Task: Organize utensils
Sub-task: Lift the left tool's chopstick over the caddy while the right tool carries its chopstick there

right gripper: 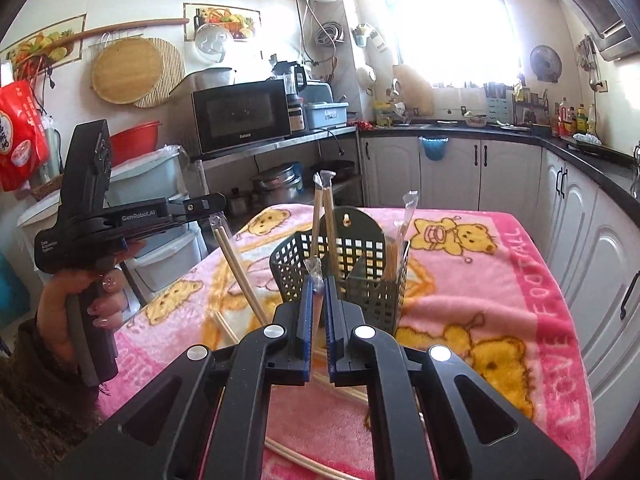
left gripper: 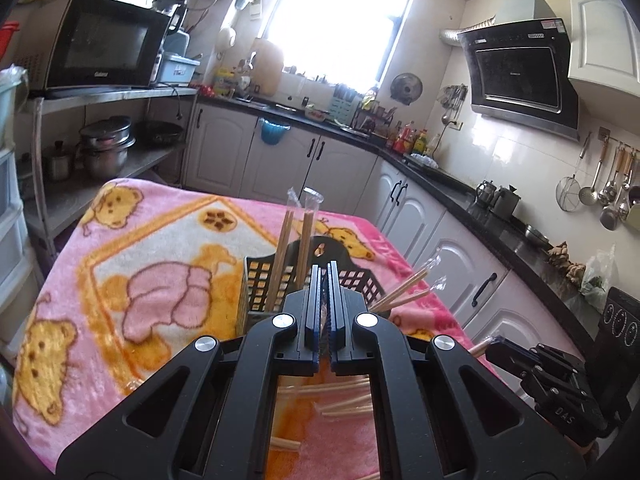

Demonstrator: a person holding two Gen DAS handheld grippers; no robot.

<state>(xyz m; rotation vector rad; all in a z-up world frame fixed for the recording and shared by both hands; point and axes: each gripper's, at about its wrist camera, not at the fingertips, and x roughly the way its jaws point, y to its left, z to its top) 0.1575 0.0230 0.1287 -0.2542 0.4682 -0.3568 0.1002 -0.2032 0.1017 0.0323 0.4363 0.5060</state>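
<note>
Both grippers are mid-delivery: the left gripper [left gripper: 324,268] and the right gripper [right gripper: 319,280] each clamp wrapped chopsticks [right gripper: 320,216] just near the basket [right gripper: 360,276]. Next, I judge, each pair needs lowering into it.

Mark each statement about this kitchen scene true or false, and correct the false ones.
1. The black plastic lattice basket stands on a pink bear-print blanket. True.
2. Both grippers are open and empty. False: the left gripper is shut on a left-held wrapped chopstick pair, and the right gripper is shut on a right-held wrapped chopstick pair.
3. Wrapped wooden chopsticks stand in the basket. True.
4. No chopsticks remain on the blanket. False: loose chopsticks lie on it below the left gripper.
</note>
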